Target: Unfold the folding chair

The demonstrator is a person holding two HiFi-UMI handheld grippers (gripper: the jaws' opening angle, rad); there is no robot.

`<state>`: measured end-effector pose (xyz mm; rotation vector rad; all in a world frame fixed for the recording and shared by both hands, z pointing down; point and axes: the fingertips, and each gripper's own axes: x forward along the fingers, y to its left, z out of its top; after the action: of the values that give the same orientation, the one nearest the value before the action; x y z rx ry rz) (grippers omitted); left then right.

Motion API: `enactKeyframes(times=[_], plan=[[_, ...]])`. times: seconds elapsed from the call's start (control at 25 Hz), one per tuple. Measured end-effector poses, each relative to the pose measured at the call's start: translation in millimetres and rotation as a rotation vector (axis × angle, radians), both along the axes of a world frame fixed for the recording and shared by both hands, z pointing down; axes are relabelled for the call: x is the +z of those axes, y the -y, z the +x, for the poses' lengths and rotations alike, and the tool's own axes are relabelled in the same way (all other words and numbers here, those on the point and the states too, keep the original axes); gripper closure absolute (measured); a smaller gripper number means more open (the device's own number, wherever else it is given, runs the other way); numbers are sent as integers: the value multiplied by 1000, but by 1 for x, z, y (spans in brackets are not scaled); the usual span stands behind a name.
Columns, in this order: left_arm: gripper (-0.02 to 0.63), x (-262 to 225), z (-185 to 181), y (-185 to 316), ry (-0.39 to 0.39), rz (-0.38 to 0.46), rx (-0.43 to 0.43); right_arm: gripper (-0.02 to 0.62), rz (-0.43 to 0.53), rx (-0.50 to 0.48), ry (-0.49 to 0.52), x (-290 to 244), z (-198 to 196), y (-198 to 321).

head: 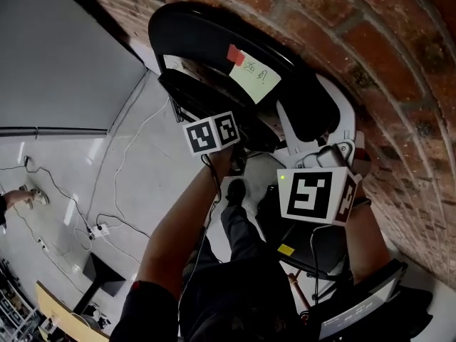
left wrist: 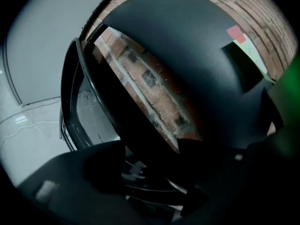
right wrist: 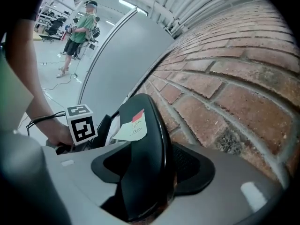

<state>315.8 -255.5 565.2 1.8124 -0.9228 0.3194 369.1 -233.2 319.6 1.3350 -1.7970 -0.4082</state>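
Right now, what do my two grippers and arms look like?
The left gripper looks dark, the right gripper pale grey with black pads. Each carries a cube of black-and-white square markers. A black cable runs along the left arm, which wears a dark sleeve.

Overhead plus two near chair (head: 214,45) views

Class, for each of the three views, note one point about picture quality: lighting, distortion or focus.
Head view: the brick wall bows into a curve, and the lower frame is dim. Left gripper view: heavy dark corners, the black chair backrest nearly featureless, the foreground sunk in shadow. Right gripper view: fisheye bends the brick courses, ceiling lights glare, and the right tongs look soft.
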Motion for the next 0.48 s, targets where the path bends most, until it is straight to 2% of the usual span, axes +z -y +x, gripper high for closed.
enactKeyframes(times=[0.48], plan=[[252, -2, -11, -11, -85, 15, 32, 377, 22, 63, -21, -1, 9, 4]])
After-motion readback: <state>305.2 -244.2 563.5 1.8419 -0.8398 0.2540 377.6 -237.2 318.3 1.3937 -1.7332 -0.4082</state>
